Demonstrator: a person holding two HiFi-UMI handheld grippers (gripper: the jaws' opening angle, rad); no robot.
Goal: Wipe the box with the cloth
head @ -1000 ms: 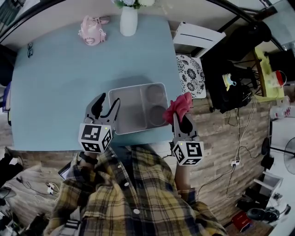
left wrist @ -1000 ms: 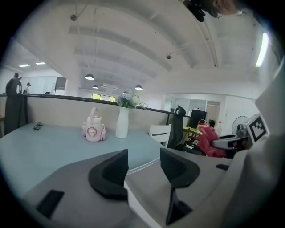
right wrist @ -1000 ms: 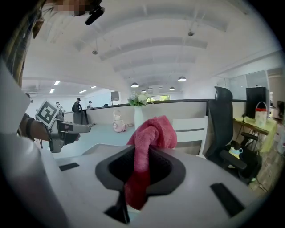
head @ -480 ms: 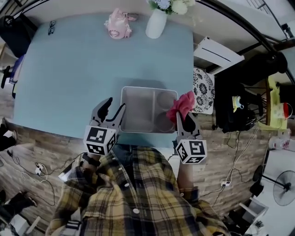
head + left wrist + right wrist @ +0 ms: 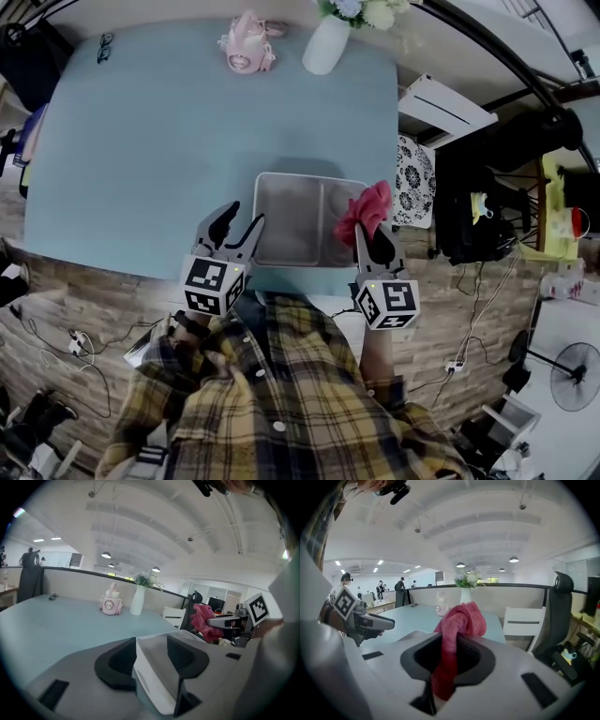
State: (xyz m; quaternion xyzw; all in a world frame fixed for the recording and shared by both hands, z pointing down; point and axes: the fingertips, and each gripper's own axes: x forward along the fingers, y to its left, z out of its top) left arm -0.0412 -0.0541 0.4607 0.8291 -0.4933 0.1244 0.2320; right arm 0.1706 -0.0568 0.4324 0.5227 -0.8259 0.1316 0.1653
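At table's near edge, box wall loose between left gripper's closing jaws; cloth clenched in right gripper.

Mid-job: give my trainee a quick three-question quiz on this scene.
1. Pick one: the right hand-held gripper holds A) nothing, B) the red cloth, C) a sponge.
2. True or false: the box stands at the table's far edge.
3. What lies between the left hand-held gripper's jaws?
Key: 1 B. 2 False; it stands at the near edge. 3 The box's near left corner; the jaws, which have just been closing, stand apart around it.
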